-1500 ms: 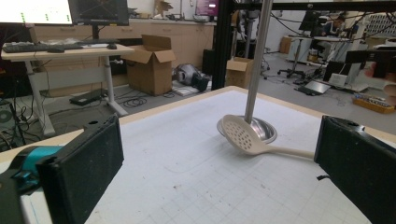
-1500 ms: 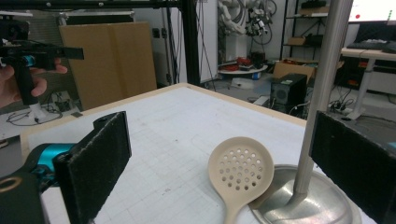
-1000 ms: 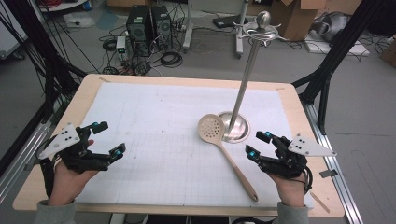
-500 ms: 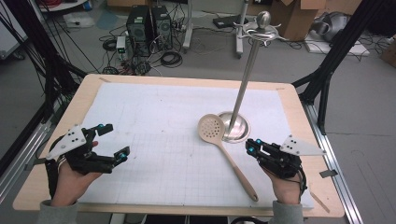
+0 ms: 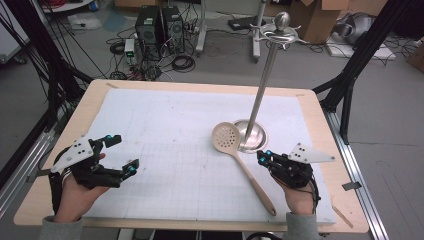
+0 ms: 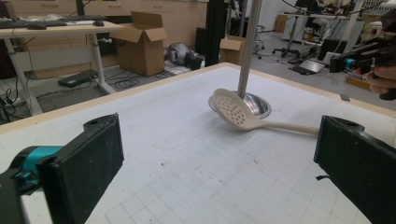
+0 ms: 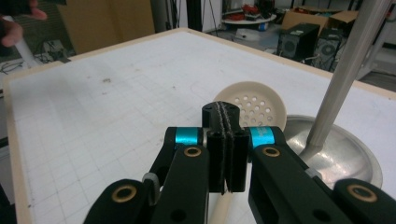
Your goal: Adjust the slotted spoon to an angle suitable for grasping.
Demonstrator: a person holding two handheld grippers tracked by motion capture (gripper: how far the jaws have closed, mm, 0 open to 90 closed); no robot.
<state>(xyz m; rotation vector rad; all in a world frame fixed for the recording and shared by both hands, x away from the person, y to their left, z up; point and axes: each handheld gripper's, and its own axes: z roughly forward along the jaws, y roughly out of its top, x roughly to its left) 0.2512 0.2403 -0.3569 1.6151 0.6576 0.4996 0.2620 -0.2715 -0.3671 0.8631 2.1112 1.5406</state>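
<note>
Slotted spoon: flat on tabletop; right gripper just closed (nothing between pads), left gripper apart.

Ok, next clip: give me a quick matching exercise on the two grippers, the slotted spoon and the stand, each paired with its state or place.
Things:
1. left gripper
2. right gripper
3. slotted spoon
4. metal stand

States or places:
A. upright on a round base, hooks at the top
B. jaws wide apart, nothing between them
C. lying on the white mat, bowl against the stand's base
D. jaws pressed together, nothing between them

Pairs: 1-B, 2-D, 3-C, 4-A
</note>
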